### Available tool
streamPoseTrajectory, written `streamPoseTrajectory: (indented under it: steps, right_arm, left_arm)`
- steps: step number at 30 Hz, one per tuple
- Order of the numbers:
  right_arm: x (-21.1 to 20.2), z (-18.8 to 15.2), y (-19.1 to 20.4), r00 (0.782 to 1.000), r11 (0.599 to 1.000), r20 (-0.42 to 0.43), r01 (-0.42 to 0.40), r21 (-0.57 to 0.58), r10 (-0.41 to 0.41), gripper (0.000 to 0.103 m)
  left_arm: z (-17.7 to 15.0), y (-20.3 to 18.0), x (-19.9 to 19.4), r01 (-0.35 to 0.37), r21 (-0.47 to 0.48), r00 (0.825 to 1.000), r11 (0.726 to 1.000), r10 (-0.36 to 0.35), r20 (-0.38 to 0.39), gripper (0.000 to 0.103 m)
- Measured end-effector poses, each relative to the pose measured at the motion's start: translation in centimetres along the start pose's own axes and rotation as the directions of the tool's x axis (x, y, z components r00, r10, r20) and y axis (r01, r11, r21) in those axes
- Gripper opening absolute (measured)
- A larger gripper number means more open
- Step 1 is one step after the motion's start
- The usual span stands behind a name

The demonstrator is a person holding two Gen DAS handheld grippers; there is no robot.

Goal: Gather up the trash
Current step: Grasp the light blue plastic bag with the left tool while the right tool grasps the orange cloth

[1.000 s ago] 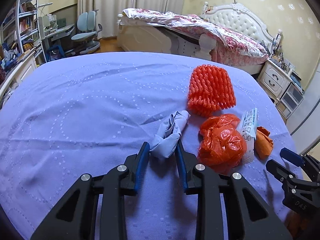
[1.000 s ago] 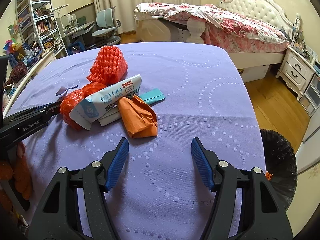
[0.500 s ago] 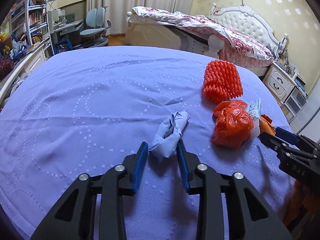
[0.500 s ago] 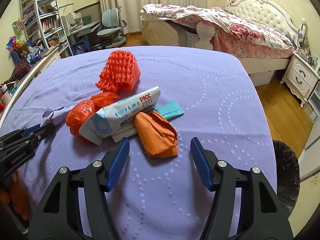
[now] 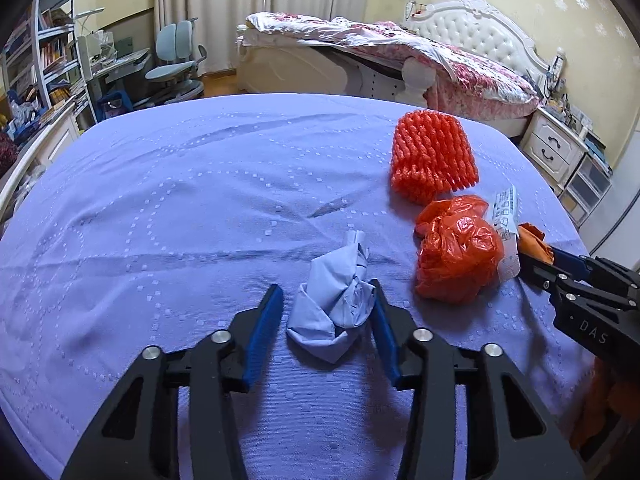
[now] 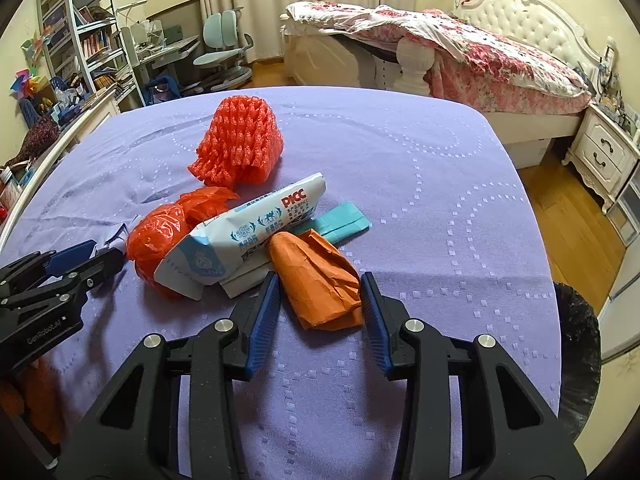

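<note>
A crumpled pale blue wad (image 5: 335,304) lies on the purple tablecloth (image 5: 168,216) between the open fingers of my left gripper (image 5: 326,316); the right finger touches it. My right gripper (image 6: 318,304) is open around a folded orange paper bag (image 6: 316,276). Beside it lie a white PICC wrapper (image 6: 248,232), a crumpled red plastic bag (image 6: 168,228), an orange foam net (image 6: 240,140) and a teal paper strip (image 6: 344,222). The red bag (image 5: 456,252) and the net (image 5: 432,156) also show in the left wrist view.
A black-lined trash bin (image 6: 576,356) stands on the floor past the table's right edge. A bed (image 6: 460,52), nightstand (image 6: 604,152), desk chair (image 6: 224,44) and bookshelves (image 6: 80,40) stand beyond the table.
My left gripper has opened wider around the blue wad. My right gripper has moved forward until its fingers flank the orange paper bag, and has narrowed somewhat.
</note>
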State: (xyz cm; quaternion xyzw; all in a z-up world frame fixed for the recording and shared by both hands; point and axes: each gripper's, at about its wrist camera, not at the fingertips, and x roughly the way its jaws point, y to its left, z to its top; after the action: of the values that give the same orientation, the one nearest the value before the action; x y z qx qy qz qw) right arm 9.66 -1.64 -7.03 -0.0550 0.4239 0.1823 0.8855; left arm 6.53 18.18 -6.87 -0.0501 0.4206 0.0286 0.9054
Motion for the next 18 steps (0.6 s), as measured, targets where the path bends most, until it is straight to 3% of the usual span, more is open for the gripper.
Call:
streamPoseTrajectory:
  steps: [18]
  right_arm:
    - [-3.4, -2.7, -2.2, 0.999, 0.998, 0.036, 0.009, 0.056, -0.011, 0.040]
  left_arm:
    - [-1.7, -0.8, -2.5, 0.001, -0.031, 0.999, 1.000, 0.000, 0.052, 0.040]
